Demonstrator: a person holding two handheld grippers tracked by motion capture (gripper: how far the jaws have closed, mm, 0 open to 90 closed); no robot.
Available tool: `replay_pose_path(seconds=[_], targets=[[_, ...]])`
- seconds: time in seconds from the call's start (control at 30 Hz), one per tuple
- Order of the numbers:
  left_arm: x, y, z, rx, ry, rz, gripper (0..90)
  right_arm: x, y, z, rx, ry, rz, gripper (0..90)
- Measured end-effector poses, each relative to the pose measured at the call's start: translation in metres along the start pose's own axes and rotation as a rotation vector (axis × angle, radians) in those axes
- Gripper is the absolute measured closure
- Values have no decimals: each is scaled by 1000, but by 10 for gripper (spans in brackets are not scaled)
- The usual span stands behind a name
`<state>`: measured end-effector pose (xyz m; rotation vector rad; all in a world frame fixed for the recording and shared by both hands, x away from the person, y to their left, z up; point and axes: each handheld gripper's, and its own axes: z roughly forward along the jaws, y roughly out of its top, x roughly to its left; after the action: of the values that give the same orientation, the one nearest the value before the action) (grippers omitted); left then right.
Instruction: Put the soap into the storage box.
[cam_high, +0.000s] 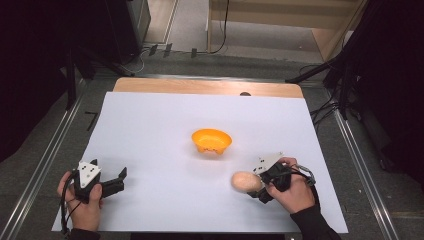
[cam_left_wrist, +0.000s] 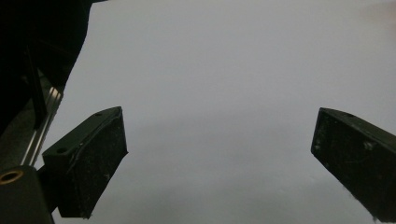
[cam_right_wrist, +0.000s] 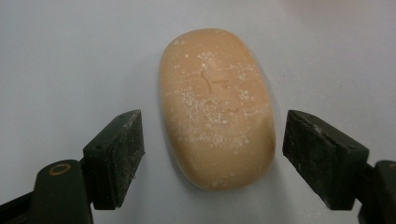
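1. Left gripper (cam_high: 116, 181) sat idle, jaws wide open, holding nothing.
2. Orange bowl (cam_high: 211, 140) stood mid-table.
3. Right gripper (cam_right_wrist: 212, 149) was open around the soap (cam_right_wrist: 217, 107); rounded bar could've squirted out if pinched off-centre.

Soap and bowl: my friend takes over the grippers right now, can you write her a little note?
Right gripper: open, jaws either side of the soap, gaps on both sides, not squeezing yet.
Left gripper: open, nothing between its jaws, near the left front of the white table cover.
Soap: lying flat on the cover at the right front.
Orange bowl: mid-table, looks empty.
Done: right gripper lined up on the soap.
Left, probably: close on the soap, lift it, maybe carry it to the bowl.
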<state>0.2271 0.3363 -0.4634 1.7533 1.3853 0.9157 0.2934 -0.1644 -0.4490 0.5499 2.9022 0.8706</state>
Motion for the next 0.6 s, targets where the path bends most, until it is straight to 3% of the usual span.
replay_pose_path(seconds=[0.6], targets=[[0, 0, 0, -4, -3, 5, 39, -6, 10, 16, 30, 29, -24, 269]])
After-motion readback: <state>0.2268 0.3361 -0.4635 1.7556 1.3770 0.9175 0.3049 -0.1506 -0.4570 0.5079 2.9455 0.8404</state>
